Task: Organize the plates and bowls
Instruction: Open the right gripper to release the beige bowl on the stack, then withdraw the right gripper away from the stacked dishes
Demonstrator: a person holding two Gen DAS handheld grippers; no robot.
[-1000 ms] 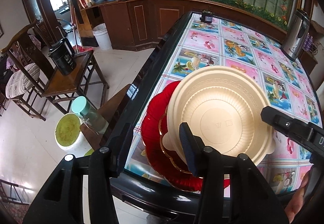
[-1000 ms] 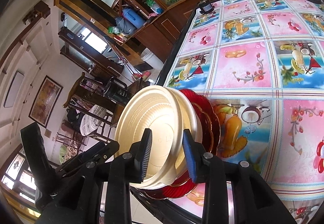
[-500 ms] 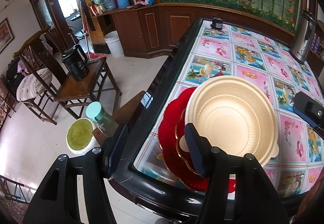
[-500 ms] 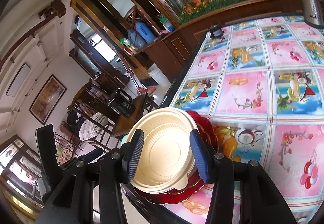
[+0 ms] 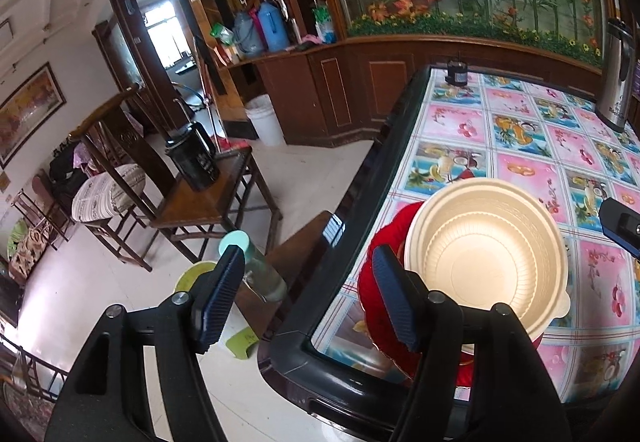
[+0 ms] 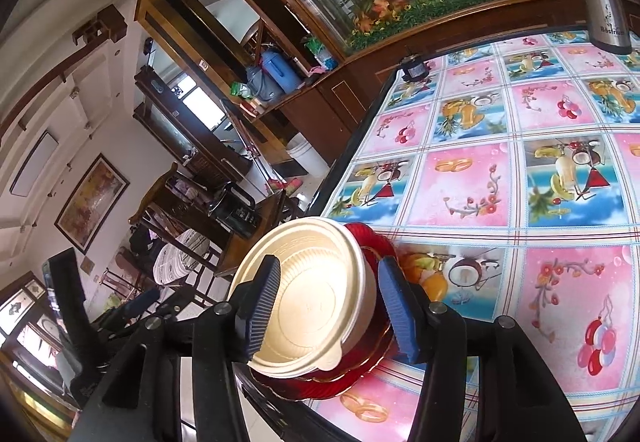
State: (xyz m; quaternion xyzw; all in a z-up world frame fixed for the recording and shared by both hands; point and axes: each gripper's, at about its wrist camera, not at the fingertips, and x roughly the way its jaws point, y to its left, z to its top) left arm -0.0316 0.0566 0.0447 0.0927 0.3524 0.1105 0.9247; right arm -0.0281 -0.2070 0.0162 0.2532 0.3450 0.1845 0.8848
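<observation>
A cream ribbed bowl (image 5: pixel 486 256) sits upright on a stack of red plates (image 5: pixel 384 242) at the near left corner of the table (image 5: pixel 456 122). The bowl (image 6: pixel 308 302) and red plates (image 6: pixel 372 242) also show in the right wrist view. My left gripper (image 5: pixel 310 300) is open and empty, raised above the table's left edge beside the stack. My right gripper (image 6: pixel 328 302) is open and empty, its fingers raised on either side of the bowl without touching it.
A steel kettle (image 5: pixel 616 78) stands at the far right of the table and a small dark jar (image 5: pixel 458 72) at its far edge. Left of the table are a wooden side table with a black kettle (image 5: pixel 192 158), chairs, and a bottle (image 5: pixel 256 266) on a stool.
Both grippers have opened and let go of the bowl, which was tilted and now rests flat on the red plates. Both grippers have pulled back and up from the stack.
</observation>
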